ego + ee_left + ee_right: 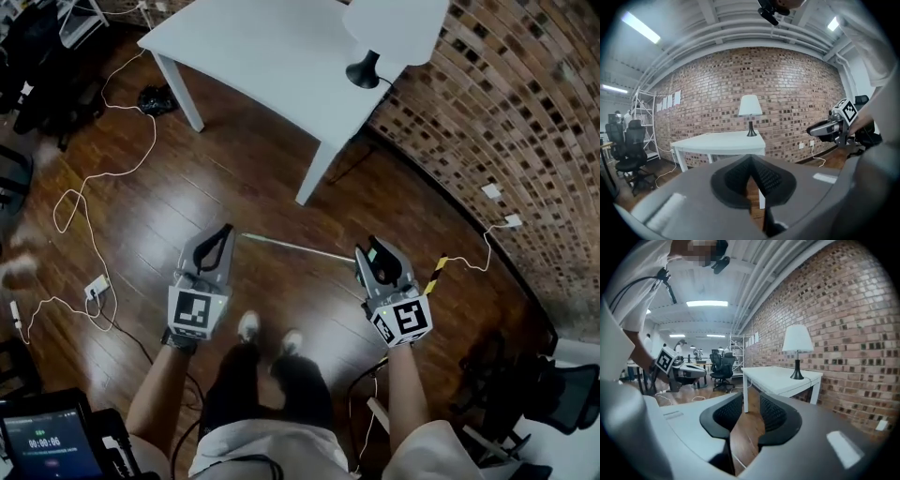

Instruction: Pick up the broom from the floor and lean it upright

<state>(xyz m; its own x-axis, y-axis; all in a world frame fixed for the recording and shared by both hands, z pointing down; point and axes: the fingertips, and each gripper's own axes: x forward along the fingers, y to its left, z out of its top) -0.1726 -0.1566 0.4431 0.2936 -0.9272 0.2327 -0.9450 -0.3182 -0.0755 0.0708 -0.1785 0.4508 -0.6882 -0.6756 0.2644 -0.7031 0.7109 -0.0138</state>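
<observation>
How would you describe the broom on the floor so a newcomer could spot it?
Start at the white table by the brick wall; on the floor before it lies the broom. Unlike the looping white cables, it is a thin, straight, pale pole.

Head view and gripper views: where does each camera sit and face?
Head view: on the person's head, steeply down at the floor, broom handle, left gripper, right gripper, forearms, legs.
Left gripper view: behind its shut jaws, facing the brick wall; right gripper at right.
Right gripper view: behind its open jaws, along that wall; left gripper at left.
Shared: white table, lamp.
</observation>
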